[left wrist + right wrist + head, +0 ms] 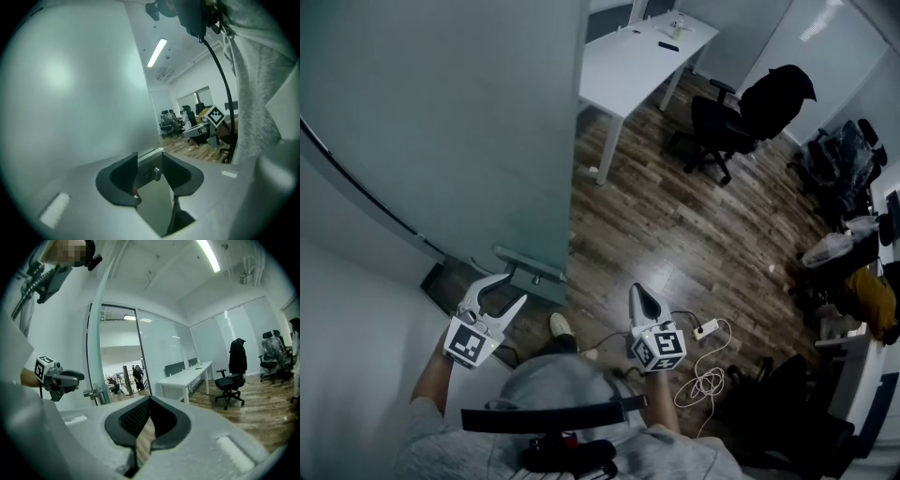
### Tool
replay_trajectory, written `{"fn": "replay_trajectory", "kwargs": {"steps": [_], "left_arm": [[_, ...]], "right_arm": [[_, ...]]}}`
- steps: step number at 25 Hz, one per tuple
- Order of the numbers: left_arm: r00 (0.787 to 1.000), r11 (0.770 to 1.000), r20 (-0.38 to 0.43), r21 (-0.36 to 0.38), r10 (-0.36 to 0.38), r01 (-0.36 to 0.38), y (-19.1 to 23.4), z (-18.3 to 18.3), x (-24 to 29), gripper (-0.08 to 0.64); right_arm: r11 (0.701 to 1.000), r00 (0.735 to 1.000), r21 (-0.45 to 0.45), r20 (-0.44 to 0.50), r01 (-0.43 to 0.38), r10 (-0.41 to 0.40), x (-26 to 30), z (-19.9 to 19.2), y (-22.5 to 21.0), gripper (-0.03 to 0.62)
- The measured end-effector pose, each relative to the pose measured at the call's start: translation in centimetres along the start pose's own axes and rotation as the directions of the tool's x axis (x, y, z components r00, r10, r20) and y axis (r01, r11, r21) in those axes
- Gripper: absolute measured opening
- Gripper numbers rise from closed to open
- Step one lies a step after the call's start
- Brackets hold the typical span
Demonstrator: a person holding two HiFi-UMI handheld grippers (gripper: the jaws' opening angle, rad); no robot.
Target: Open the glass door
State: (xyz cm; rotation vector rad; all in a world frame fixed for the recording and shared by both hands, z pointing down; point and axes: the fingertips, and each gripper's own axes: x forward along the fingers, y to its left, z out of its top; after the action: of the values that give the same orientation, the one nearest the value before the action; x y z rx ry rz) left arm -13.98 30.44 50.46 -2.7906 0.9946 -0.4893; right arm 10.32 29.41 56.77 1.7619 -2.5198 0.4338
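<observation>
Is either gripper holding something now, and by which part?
Nothing is held. The left gripper stands open near the metal handle of the frosted glass door; the right gripper is shut and empty.

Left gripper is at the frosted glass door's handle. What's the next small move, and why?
Probably ease the left gripper forward until its open jaws straddle the small metal handle on the frosted glass door, then close. Its view shows the handle centred between the jaws but apparently beyond the pads, nothing gripped yet.
</observation>
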Motion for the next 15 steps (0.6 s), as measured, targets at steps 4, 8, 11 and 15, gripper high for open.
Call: {"fn": "replay_trajectory", "kwargs": {"steps": [4, 8, 11, 15], "left_arm": [[0.999, 0.996, 0.045, -0.085, 0.015, -0.012, -0.8, 0.1, 0.2, 0.153], [0.996, 0.990, 0.080, -0.139, 0.027, -0.016, -1.7, 0.9, 0.8, 0.118], [0.996, 0.987, 0.081, -0.158, 0.023, -0.010, -2.7, 0.8, 1.1, 0.103], [0.996, 0.981, 0.080, -0.195, 0.037, -0.021, -3.5, 0.4, 1.0, 0.081]], "right_arm": [[1.000, 1.000, -0.004, 0.020, -0.014, 0.014, -1.0, 0.8, 0.8, 0.002], [1.000, 0.999, -0.004, 0.027, -0.023, 0.023, -1.8, 1.3, 1.4, 0.002], [1.000, 0.999, -0.004, 0.034, -0.027, 0.027, -2.6, 1.5, 1.7, 0.002], [0.999, 0.999, -0.006, 0.036, -0.033, 0.034, -3.3, 1.4, 2.2, 0.002]]}}
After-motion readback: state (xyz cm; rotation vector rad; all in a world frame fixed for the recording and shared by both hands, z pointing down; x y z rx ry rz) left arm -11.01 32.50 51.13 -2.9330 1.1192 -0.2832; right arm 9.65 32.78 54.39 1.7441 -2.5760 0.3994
